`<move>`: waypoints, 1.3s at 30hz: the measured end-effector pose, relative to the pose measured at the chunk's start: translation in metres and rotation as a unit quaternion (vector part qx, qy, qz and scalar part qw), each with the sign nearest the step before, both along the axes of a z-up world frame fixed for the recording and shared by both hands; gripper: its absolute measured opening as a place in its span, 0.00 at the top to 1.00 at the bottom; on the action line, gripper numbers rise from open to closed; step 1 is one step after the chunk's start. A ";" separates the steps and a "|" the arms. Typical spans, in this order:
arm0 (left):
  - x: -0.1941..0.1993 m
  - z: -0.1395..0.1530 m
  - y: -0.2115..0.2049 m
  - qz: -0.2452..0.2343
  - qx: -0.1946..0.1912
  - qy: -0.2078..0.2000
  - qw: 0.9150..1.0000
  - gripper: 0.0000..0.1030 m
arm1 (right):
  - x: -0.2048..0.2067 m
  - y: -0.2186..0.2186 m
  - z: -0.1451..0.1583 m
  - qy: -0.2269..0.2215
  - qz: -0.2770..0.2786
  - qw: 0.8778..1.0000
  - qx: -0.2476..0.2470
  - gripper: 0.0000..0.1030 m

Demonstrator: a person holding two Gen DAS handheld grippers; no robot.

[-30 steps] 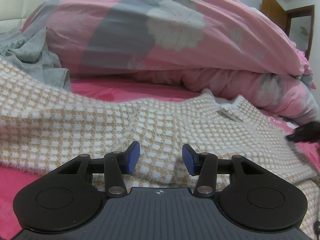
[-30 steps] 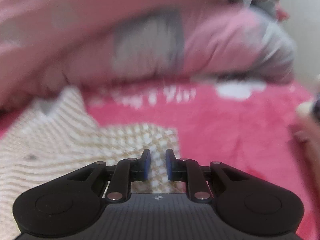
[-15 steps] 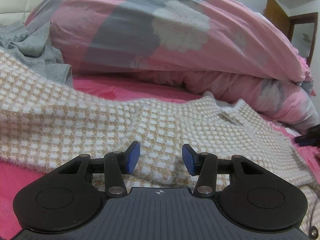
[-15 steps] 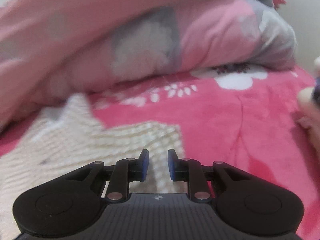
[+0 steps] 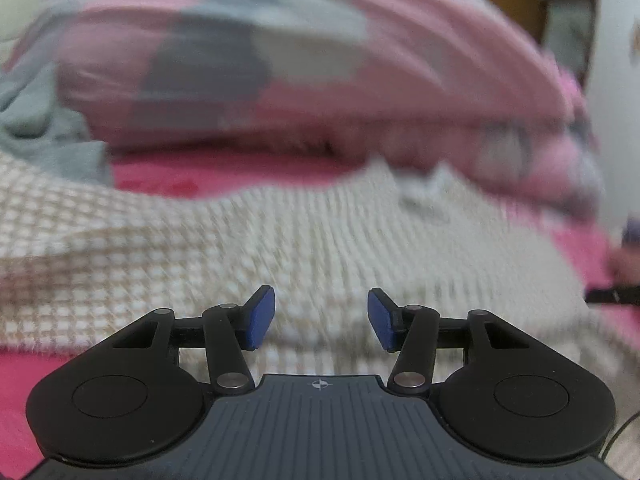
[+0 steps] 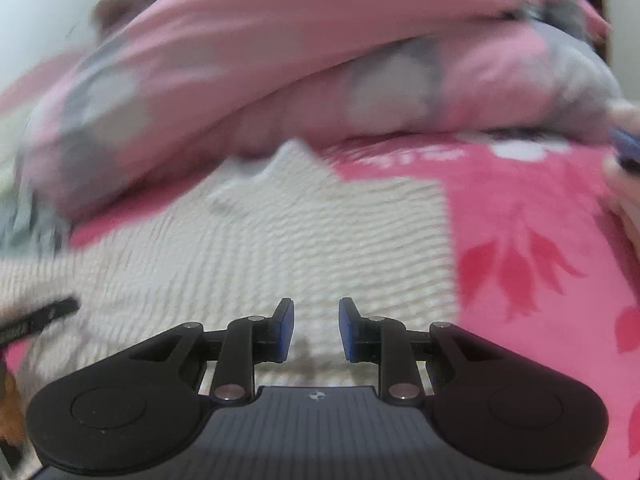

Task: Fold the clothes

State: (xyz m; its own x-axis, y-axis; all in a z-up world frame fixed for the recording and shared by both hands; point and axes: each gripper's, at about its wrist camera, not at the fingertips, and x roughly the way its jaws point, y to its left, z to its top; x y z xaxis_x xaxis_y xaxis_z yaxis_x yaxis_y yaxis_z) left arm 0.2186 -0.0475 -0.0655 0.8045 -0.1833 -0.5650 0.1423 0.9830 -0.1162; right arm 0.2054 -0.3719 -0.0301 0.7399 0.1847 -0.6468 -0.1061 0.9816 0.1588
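Hovering, both parted and empty: left gripper (image 5: 321, 317) wide, right gripper (image 6: 316, 329) narrower, over cream-and-tan checked knit sweater (image 6: 304, 236) on pink floral blanket (image 6: 540, 216).

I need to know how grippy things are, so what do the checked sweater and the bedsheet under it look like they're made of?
The checked sweater looks like a soft, fuzzy knit, judging by its woven beige-and-white grid and hairy edge. The pink bedsheet looks like plush fleece: matte, with a printed flower pattern. Motion blur leaves both uncertain.
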 end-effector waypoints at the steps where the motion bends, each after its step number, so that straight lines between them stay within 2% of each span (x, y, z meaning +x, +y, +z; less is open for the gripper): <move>1: -0.002 -0.003 -0.002 -0.001 0.014 0.003 1.000 0.50 | 0.001 0.010 -0.012 0.015 0.013 1.000 -0.022 0.74; 4: -0.012 0.004 0.002 -0.009 0.016 0.008 1.000 0.50 | 0.000 0.030 -0.030 0.021 0.039 0.995 -0.092 0.74; 7: -0.021 0.009 0.005 -0.023 0.027 0.001 0.999 0.50 | -0.006 0.039 0.000 0.016 0.023 0.998 -0.061 0.73; 10: -0.028 0.012 0.005 -0.035 0.045 -0.009 0.998 0.50 | -0.013 0.065 0.010 -0.027 0.057 0.996 -0.057 0.73; 11: -0.030 0.012 0.009 -0.034 0.040 -0.006 0.999 0.50 | -0.013 0.075 0.007 -0.034 0.071 0.995 -0.059 0.73; 15: -0.038 0.019 0.035 -0.027 0.004 -0.005 1.000 0.50 | 0.002 0.103 -0.030 0.000 0.108 0.990 -0.096 0.72; 18: -0.041 0.022 0.056 -0.028 -0.035 -0.019 0.999 0.50 | -0.003 0.110 -0.012 -0.007 0.107 0.990 -0.088 0.72; 20: -0.040 0.019 0.067 -0.025 -0.064 -0.032 0.997 0.50 | -0.008 0.119 -0.001 -0.029 0.134 0.989 -0.057 0.73; 23: -0.037 0.014 0.073 -0.022 -0.083 -0.034 0.996 0.50 | -0.006 0.153 0.000 -0.060 0.159 0.981 -0.089 0.73; 26: -0.035 0.010 0.077 -0.021 -0.096 -0.036 0.994 0.50 | 0.014 0.179 -0.034 -0.001 0.172 0.978 -0.117 0.71; 32: -0.034 0.016 0.070 -0.015 -0.111 -0.064 0.992 0.50 | 0.014 0.185 0.000 -0.042 0.145 0.985 -0.081 0.73; 34: -0.027 0.016 0.063 -0.007 -0.100 -0.075 0.992 0.50 | 0.026 0.190 0.000 -0.058 0.111 0.989 -0.082 0.72; 37: -0.012 0.003 0.056 0.015 -0.066 -0.029 0.997 0.50 | 0.060 0.196 -0.040 0.017 0.115 0.991 -0.060 0.71; 39: -0.004 -0.002 0.062 0.028 -0.075 -0.004 0.997 0.52 | 0.066 0.198 -0.028 0.002 0.114 0.992 -0.049 0.71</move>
